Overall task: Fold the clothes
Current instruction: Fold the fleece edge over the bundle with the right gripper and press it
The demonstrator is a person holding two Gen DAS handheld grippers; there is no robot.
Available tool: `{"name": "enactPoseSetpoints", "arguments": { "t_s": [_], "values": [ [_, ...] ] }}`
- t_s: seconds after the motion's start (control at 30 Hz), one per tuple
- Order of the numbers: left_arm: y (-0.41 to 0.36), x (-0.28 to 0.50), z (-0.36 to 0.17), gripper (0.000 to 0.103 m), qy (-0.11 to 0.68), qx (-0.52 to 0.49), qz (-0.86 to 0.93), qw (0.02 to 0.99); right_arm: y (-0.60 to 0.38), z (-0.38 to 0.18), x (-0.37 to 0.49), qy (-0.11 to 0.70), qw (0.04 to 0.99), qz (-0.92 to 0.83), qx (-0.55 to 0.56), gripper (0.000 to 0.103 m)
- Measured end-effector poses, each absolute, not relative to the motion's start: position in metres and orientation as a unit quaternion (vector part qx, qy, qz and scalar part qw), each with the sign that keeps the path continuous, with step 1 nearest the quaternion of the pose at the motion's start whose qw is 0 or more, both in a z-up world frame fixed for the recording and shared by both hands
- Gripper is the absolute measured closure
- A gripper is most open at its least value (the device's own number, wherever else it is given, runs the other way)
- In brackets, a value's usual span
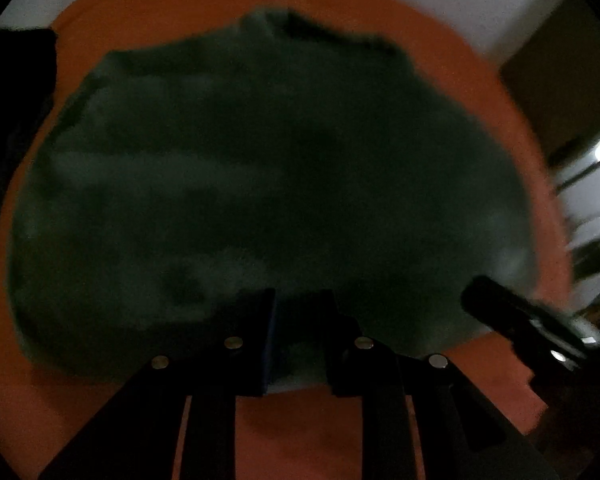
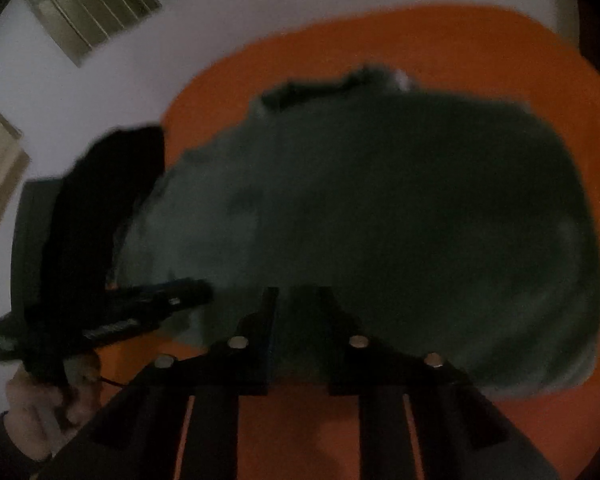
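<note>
A dark green garment (image 1: 260, 184) lies spread on an orange surface (image 1: 172, 12); both views are blurred. In the left wrist view its near hem runs up between the fingers of my left gripper (image 1: 300, 300), which looks shut on the cloth. The right wrist view shows the same garment (image 2: 380, 208) with its near edge pinched between the narrowly set fingers of my right gripper (image 2: 296, 296). The right gripper (image 1: 476, 292) reaches the garment's right corner in the left wrist view. The left gripper (image 2: 204, 292) enters from the left in the right wrist view, held by a hand (image 2: 40, 400).
A black object (image 2: 112, 200) lies at the left edge of the orange surface (image 2: 460, 40). Pale wall (image 2: 180, 40) lies beyond it, with a barred window (image 2: 88, 4) at the top left. Brown furniture (image 1: 560, 92) stands at the right.
</note>
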State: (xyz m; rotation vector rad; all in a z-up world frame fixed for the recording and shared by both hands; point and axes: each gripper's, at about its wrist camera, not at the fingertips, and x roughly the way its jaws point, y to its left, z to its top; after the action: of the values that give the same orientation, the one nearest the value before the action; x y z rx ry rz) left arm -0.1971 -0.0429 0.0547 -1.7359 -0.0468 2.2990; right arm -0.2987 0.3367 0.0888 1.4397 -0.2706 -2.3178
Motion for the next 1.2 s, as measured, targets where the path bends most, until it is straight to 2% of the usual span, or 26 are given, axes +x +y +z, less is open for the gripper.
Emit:
{"name": "enactPoseSetpoints", "arguments": {
  "t_s": [0.07, 0.13, 0.23, 0.3, 0.37, 0.43, 0.57, 0.7, 0.8, 0.87, 0.97, 1.1, 1.2],
  "values": [
    [-0.053, -0.193, 0.047, 0.082, -0.031, -0.598, 0.79, 0.131, 0.341, 0.065, -0.305, -0.111, 0.192, -0.814, 0.537, 0.103],
    [-0.073, -0.183, 0.052, 0.082, -0.06, -0.604, 0.787, 0.115, 0.372, 0.048, -0.312, -0.193, 0.188, -0.791, 0.55, 0.103],
    [-0.101, -0.166, 0.059, 0.082, -0.046, -0.599, 0.798, 0.054, 0.411, 0.058, -0.302, -0.165, 0.142, -0.822, 0.526, 0.103],
    [-0.12, -0.161, 0.056, 0.082, -0.078, -0.602, 0.794, 0.031, 0.442, 0.055, -0.305, -0.123, 0.069, -0.837, 0.53, 0.103],
    [-0.131, -0.152, 0.059, 0.082, -0.14, -0.605, 0.783, 0.021, 0.488, 0.044, -0.309, -0.193, 0.022, -0.812, 0.55, 0.103],
    [-0.121, -0.144, 0.071, 0.082, -0.151, -0.598, 0.786, 0.03, 0.503, 0.055, -0.307, -0.224, 0.011, -0.814, 0.536, 0.102],
    [-0.082, -0.135, 0.093, 0.081, -0.122, -0.567, 0.811, 0.077, 0.436, 0.082, -0.304, -0.196, 0.112, -0.83, 0.51, 0.102],
    [-0.056, -0.137, 0.08, 0.082, -0.118, -0.584, 0.799, 0.083, 0.348, 0.086, -0.305, -0.173, 0.233, -0.807, 0.514, 0.102],
    [-0.076, -0.138, 0.061, 0.082, -0.129, -0.599, 0.788, 0.057, 0.313, 0.06, -0.313, -0.135, 0.222, -0.8, 0.541, 0.102],
    [-0.095, -0.131, 0.058, 0.082, -0.15, -0.597, 0.787, 0.047, 0.327, 0.043, -0.326, -0.162, 0.208, -0.796, 0.545, 0.103],
    [-0.117, -0.12, 0.061, 0.082, -0.141, -0.589, 0.795, 0.013, 0.374, 0.038, -0.326, -0.221, 0.188, -0.794, 0.535, 0.103],
    [-0.143, -0.111, 0.062, 0.082, -0.17, -0.589, 0.79, -0.002, 0.452, 0.04, -0.324, -0.227, 0.073, -0.817, 0.525, 0.103],
    [-0.163, -0.104, 0.071, 0.082, -0.199, -0.594, 0.78, -0.021, 0.53, 0.02, -0.327, -0.309, 0.02, -0.788, 0.532, 0.103]
  ]
}}
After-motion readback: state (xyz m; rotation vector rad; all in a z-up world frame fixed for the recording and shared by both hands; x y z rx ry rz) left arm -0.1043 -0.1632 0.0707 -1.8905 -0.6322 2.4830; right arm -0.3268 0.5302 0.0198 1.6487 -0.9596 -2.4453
